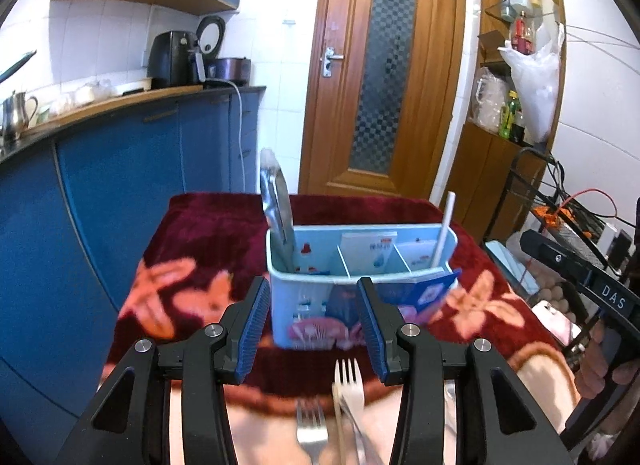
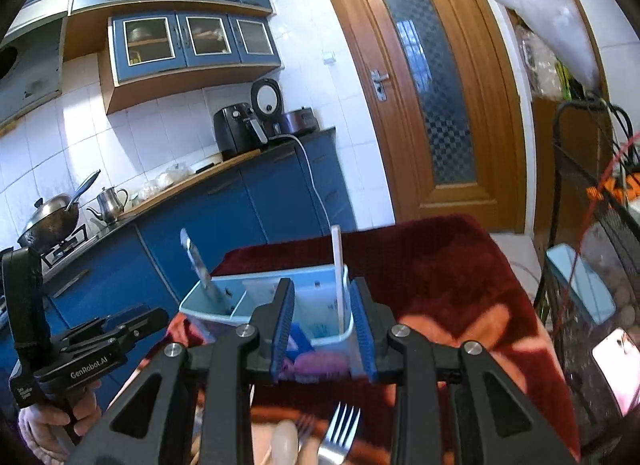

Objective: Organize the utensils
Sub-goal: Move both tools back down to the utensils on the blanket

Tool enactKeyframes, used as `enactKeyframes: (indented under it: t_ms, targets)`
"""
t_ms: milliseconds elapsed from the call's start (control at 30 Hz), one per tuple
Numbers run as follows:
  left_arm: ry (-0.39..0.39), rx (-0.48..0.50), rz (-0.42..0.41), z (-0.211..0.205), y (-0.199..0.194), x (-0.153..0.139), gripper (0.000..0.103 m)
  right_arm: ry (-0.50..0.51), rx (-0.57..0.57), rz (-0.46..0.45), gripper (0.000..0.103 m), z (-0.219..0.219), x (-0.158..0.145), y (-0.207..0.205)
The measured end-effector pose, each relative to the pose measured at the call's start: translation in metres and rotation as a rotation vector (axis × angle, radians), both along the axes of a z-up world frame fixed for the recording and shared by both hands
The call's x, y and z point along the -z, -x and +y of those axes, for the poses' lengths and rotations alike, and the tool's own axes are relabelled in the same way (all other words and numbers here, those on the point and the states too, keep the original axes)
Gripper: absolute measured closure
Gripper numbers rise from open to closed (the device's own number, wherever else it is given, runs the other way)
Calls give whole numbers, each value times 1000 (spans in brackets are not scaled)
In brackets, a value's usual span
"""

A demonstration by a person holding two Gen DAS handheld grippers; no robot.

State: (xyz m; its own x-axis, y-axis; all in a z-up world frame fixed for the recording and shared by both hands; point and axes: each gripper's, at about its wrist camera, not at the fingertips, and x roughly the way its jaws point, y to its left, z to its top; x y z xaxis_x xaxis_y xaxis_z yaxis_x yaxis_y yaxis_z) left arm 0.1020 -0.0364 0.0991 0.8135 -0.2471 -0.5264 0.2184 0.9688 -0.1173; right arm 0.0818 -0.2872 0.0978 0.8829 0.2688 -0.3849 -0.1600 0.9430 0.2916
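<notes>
caddy [image 1: 316, 305]: light blue plastic, three compartments, upright on the red floral cloth | flat metal utensil [image 1: 276, 205]: stands tilted in caddy's left compartment | white stick [image 1: 443, 231]: leans in caddy's right compartment | forks [image 1: 348, 381]: metal and pale ones, lying loose just before the caddy, tines toward it

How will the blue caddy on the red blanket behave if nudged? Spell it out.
The blue caddy looks like thin plastic, so probably light and easy to shove. The plush red blanket under it may grip its base, so it might tip rather than slide. The tall metal utensil leaning in one end could add to that.
</notes>
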Motion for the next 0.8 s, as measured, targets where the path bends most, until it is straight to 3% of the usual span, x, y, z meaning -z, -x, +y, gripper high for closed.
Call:
enactKeyframes:
  t_ms: [400, 800]
  targets:
    - [-35, -20, 85, 10, 36, 21, 57, 75, -20, 162, 71, 2, 34, 28]
    - [-40, -34, 206, 17, 31, 51, 57, 83, -49, 273, 70, 8, 65, 38]
